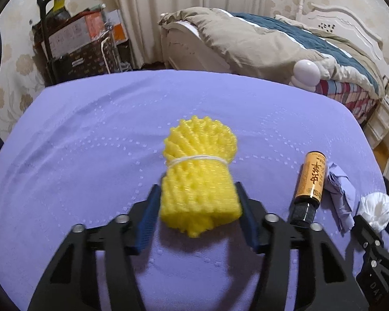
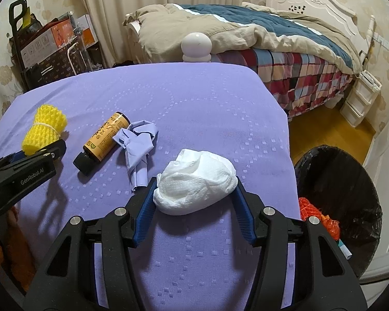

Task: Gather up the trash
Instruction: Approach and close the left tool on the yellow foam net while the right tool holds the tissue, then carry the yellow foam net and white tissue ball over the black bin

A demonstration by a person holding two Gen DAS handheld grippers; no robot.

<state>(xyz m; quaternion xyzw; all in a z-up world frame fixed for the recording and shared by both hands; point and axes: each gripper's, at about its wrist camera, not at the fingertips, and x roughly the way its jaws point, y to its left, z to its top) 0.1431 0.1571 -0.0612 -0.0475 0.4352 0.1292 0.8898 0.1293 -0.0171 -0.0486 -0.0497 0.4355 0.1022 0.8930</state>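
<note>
Far left of the orange-labelled cylindrical bottle with the black cap [image 1: 310, 178], lying on the lilac embossed tablecloth [image 1: 90, 142]: bundle of yellow foam fruit netting tied round the middle with white string [image 1: 199, 150]. Closed round its near end: left gripper [image 1: 197, 194], jaws roughly halfway in, blue pads meeting the foam on both sides. Appears gripped, though how firmly cannot be told.

Just right of the bottle, touching it or nearly so: crumpled lilac scrap, thin and creased [image 1: 341, 189]; material cannot be told. Ungripped, like the bottle itself.

Further right of the bottle and nearer the table's front edge: crumpled white paper tissue wad [image 2: 202, 176]. Clamped at its near half by the right gripper [image 2: 194, 184], jaws likewise about half open, pads pressed against both flanks, the wad bulging forward past the fingertips.

Far right of the bottle, off the table and lower down: round bin lined with a black plastic bag [image 2: 350, 181], orange mesh netting [image 2: 316, 215] already inside.

Probably the step in hand: lift both pieces and carry them to the bin.
- Squeeze gently; both pieces soft and springy, likely to slip from a shallow pinch.
- Lift straight up before swinging right of the bottle, so as not to knock it rolling.
- Take the tissue over first; let go only when well above the bin's mouth.
- Keep the foam clear of the right gripper on the way across.
</note>
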